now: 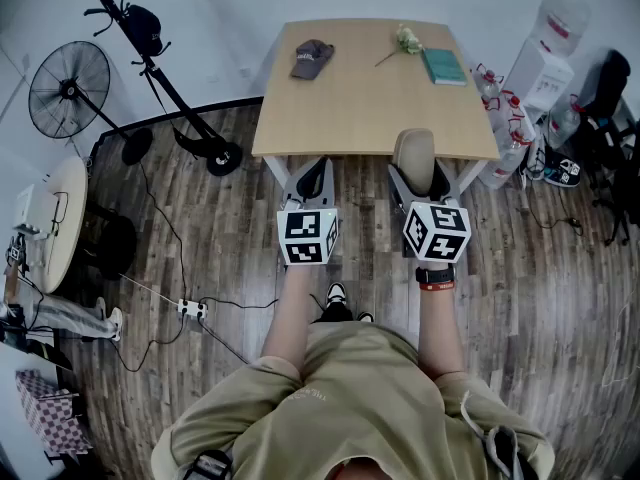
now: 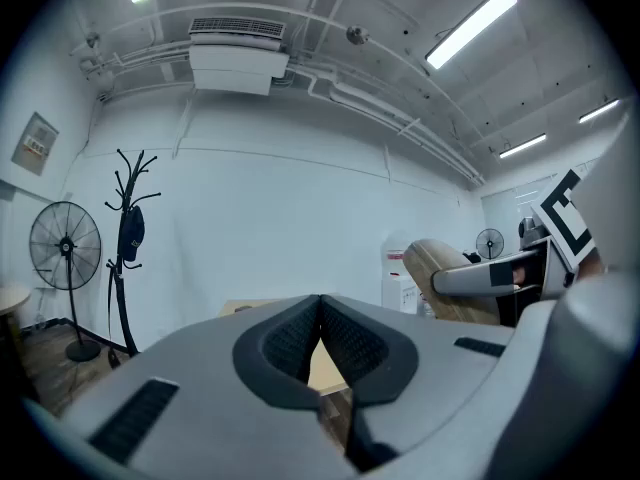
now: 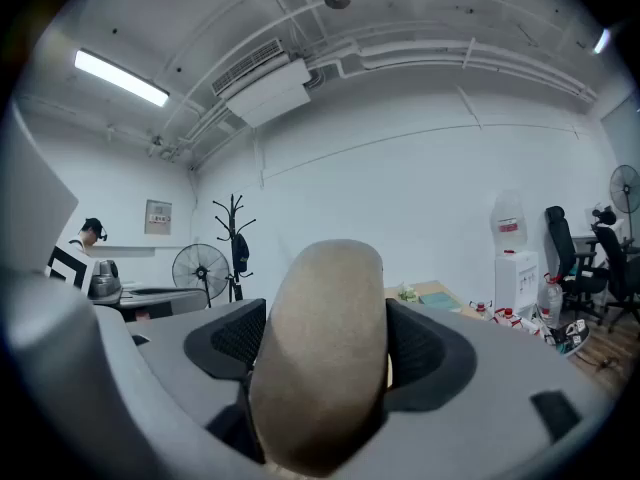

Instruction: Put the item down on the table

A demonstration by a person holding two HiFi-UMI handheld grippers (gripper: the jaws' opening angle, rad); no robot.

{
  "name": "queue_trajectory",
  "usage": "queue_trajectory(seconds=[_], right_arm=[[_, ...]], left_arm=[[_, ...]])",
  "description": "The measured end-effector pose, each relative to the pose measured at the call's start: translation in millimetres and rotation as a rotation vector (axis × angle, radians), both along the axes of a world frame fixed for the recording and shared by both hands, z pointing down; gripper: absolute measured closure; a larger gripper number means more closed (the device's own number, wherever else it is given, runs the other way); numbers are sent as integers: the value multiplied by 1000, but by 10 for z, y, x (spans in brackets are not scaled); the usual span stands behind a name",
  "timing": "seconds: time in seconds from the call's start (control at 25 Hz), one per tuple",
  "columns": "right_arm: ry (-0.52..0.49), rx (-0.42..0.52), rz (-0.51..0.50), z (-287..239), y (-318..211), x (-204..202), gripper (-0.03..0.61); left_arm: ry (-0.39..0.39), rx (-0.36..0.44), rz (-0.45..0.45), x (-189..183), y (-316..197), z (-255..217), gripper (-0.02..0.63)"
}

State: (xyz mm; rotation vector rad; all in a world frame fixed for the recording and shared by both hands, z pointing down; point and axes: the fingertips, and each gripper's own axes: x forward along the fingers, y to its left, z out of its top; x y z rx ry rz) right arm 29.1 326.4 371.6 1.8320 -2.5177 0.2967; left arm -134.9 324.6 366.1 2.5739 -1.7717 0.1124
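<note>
Right tool (image 3: 326, 340) clamps beige rounded item (image 3: 318, 388), possibly bread; lower end hidden.

One item (image 1: 414, 153): tan, matte, smooth, oblong with a rounded end. Clamped between the pads of the right tongs (image 1: 415, 175), lying lengthwise along them, its rounded end jutting past their tips. The table (image 1: 350, 98) begins just ahead of the tongs.

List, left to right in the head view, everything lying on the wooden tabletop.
cap → flower sprig → teal book
</note>
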Motion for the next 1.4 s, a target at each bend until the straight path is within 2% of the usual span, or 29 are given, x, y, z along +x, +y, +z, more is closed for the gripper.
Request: queue_trajectory(seconds=[0.36, 0.56, 0.72, 0.96, 1.4], right_arm=[[-72, 28, 6, -34, 162, 118, 190], [-78, 15, -18, 46, 71, 113, 190], [-87, 26, -15, 59, -175, 244, 190], [-96, 14, -20, 158, -857, 292, 190], [-93, -22, -28, 152, -2513, 186, 190]], left_arm=[[-13, -2, 15, 161, 177, -16, 592], [-3, -21, 11, 216, 34, 77, 593], [20, -5, 21, 376, -190, 108, 592], [73, 30, 47, 438, -850, 130, 594], [68, -29, 87, 519, -2617, 207, 592]])
